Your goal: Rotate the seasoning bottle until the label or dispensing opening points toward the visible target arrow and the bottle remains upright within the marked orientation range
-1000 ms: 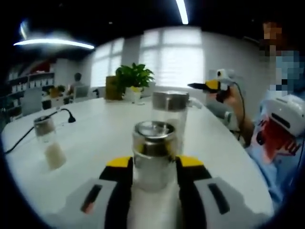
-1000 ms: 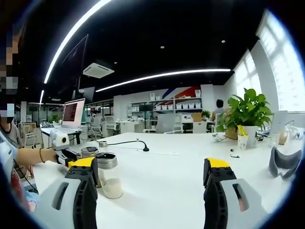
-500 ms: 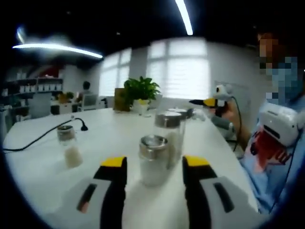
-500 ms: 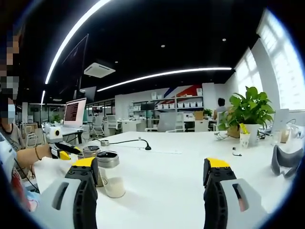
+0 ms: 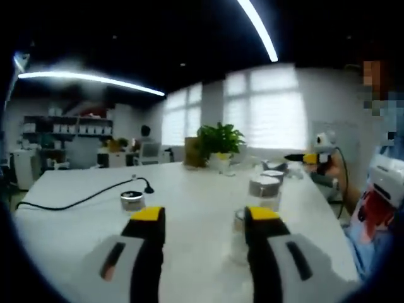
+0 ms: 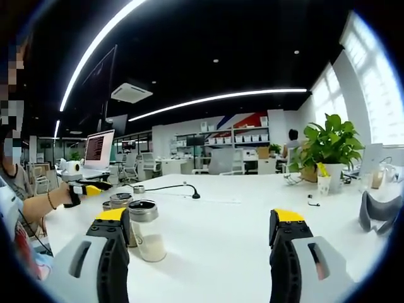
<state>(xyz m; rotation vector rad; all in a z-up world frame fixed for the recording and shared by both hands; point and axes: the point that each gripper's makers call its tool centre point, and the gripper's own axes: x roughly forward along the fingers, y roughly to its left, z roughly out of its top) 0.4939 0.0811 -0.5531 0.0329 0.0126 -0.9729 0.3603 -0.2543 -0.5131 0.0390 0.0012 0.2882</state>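
Note:
Two clear seasoning bottles with metal lids stand on the white table. In the left gripper view the taller bottle rises just behind my right jaw, and a shorter one sits low beside it. My left gripper is open with nothing between its jaws. In the right gripper view the nearest bottle, holding white powder, stands just right of my left jaw. My right gripper is open over bare table. The left gripper is held in a hand above the bottles.
A third small bottle stands apart near a black cable. A potted plant is at the far end of the table. A grey headset lies at the right. The person sits beside the table.
My left gripper has opened, let go of the short bottle and drawn back, swinging left; the bottles now lie to its right. The right gripper has hardly moved.

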